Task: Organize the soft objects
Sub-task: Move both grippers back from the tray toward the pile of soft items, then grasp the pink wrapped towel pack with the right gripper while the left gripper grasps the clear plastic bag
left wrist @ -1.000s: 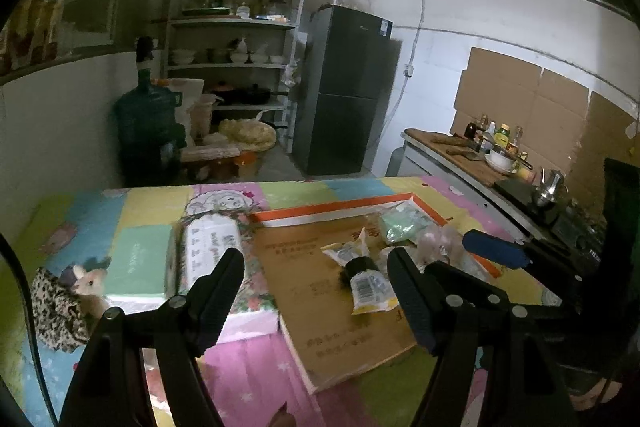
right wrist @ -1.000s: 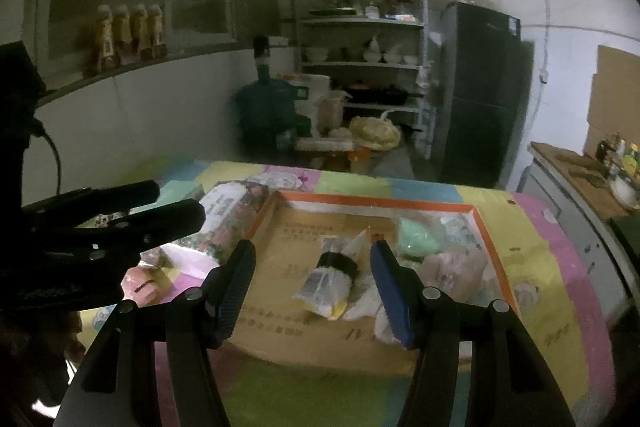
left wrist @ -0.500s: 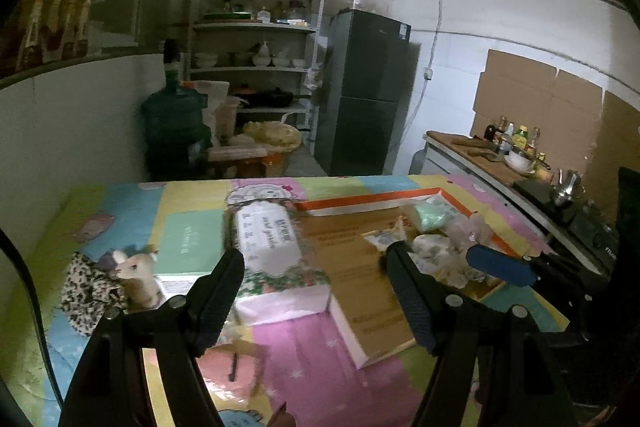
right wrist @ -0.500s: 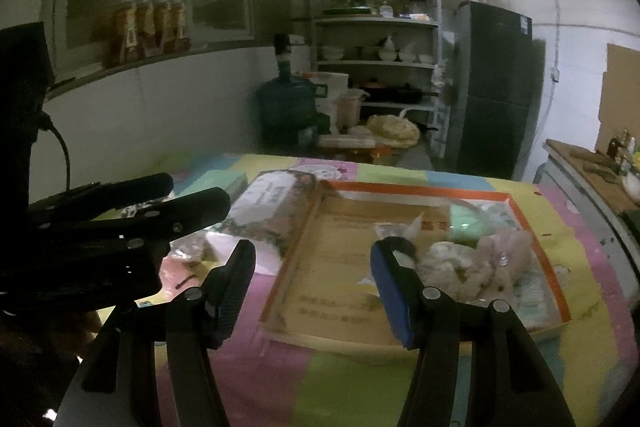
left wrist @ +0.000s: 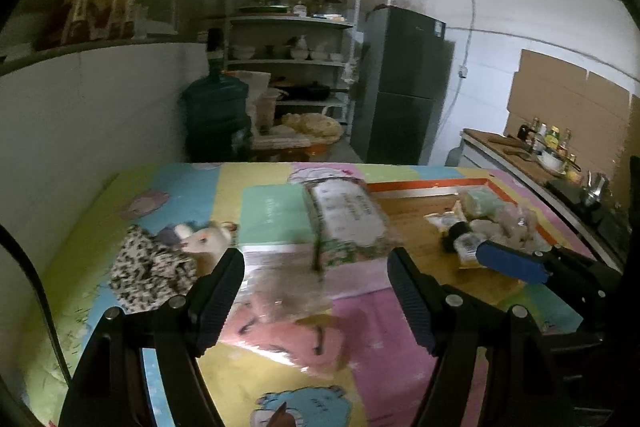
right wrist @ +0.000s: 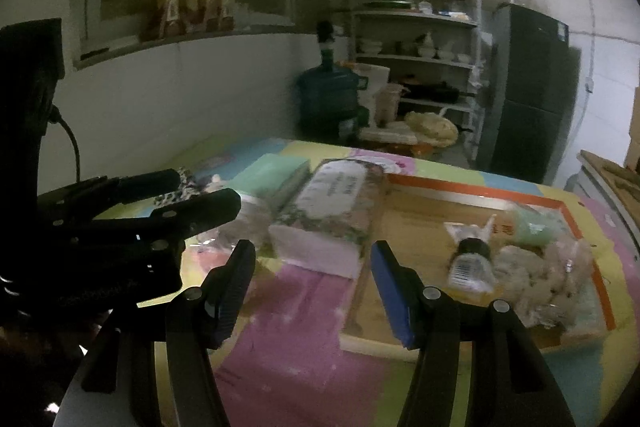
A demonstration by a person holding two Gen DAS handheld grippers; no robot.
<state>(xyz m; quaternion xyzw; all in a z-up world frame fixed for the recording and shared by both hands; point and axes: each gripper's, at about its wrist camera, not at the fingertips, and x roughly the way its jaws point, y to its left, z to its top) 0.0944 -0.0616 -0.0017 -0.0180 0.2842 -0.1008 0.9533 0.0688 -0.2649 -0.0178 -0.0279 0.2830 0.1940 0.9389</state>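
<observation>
A flat cardboard tray with an orange rim (left wrist: 424,183) (right wrist: 476,183) lies on the colourful mat and holds soft packs: a pale green pouch (right wrist: 534,227), a clear bag of whitish pieces (right wrist: 544,273) and a snack pack with a black band (right wrist: 472,259). Left of it lie a floral wet-wipes pack (left wrist: 346,217) (right wrist: 336,203), a green tissue pack (left wrist: 274,213), a leopard-print cloth (left wrist: 150,267) and a small plush (left wrist: 204,241). A clear bag (left wrist: 288,291) lies just ahead of my open, empty left gripper (left wrist: 316,295). My right gripper (right wrist: 312,285) is open and empty, near the tray's left edge.
A white wall runs along the mat's left side. Behind the table stand a blue water jug (left wrist: 216,115), shelves of dishes (left wrist: 294,55) and a dark fridge (left wrist: 404,87). A counter with bottles and a kettle (left wrist: 552,155) is at the right.
Both grippers have swung left and pulled back: the tray shifted right in both views, and the wipes pack, cloth and clear bag now sit ahead. Both stay open.
</observation>
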